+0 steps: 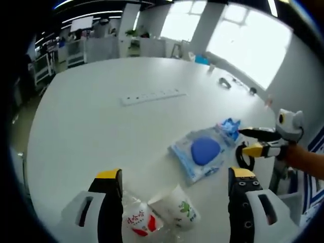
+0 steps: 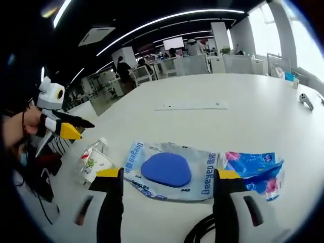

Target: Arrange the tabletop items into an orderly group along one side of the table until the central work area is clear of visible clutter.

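Both grippers' jaws apart; crinkly plastic packet (image 2: pixel 172 171) with blue oval pad lies on smooth white table (image 2: pixel 243 126).

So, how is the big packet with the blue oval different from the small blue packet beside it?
The big packet is mostly pale and see-through with a dark blue oval inside; the small packet is bright blue with some pink. The big packet is clearly larger. The big packet lies flat and smooth, the small packet looks crumpled. Both are plastic packets lying on the white table, side by side.
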Demonstrator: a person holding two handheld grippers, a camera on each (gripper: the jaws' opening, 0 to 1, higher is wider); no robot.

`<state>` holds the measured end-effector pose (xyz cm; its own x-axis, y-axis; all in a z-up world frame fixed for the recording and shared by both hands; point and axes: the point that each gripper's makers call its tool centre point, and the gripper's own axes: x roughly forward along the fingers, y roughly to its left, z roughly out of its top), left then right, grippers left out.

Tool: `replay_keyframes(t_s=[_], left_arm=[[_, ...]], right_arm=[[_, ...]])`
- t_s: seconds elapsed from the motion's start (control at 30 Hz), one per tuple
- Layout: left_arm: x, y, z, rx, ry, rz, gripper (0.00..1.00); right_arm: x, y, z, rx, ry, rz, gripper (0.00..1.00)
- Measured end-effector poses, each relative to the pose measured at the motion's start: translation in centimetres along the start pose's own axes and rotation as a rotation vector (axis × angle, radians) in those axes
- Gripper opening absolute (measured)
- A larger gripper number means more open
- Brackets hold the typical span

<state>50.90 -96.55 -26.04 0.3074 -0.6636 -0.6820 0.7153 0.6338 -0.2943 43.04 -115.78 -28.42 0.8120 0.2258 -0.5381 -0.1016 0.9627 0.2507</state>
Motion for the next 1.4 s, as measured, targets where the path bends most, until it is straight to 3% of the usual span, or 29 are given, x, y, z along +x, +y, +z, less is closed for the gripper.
replay_keyframes(t_s=[0.8,1.4], left_arm=[[-4.5,1.1,-1.1,-0.042,-0.065,0.014,0.85],[-6.7,1.5,-3.1,-0.078,-0.080,0.022,0.87]], right_arm=[[1.6,3.9,3.9,-0.115,-0.030,0.121,0.81],[4.1,8.9,4.8,-0.224,0.006,0.274,0.79]])
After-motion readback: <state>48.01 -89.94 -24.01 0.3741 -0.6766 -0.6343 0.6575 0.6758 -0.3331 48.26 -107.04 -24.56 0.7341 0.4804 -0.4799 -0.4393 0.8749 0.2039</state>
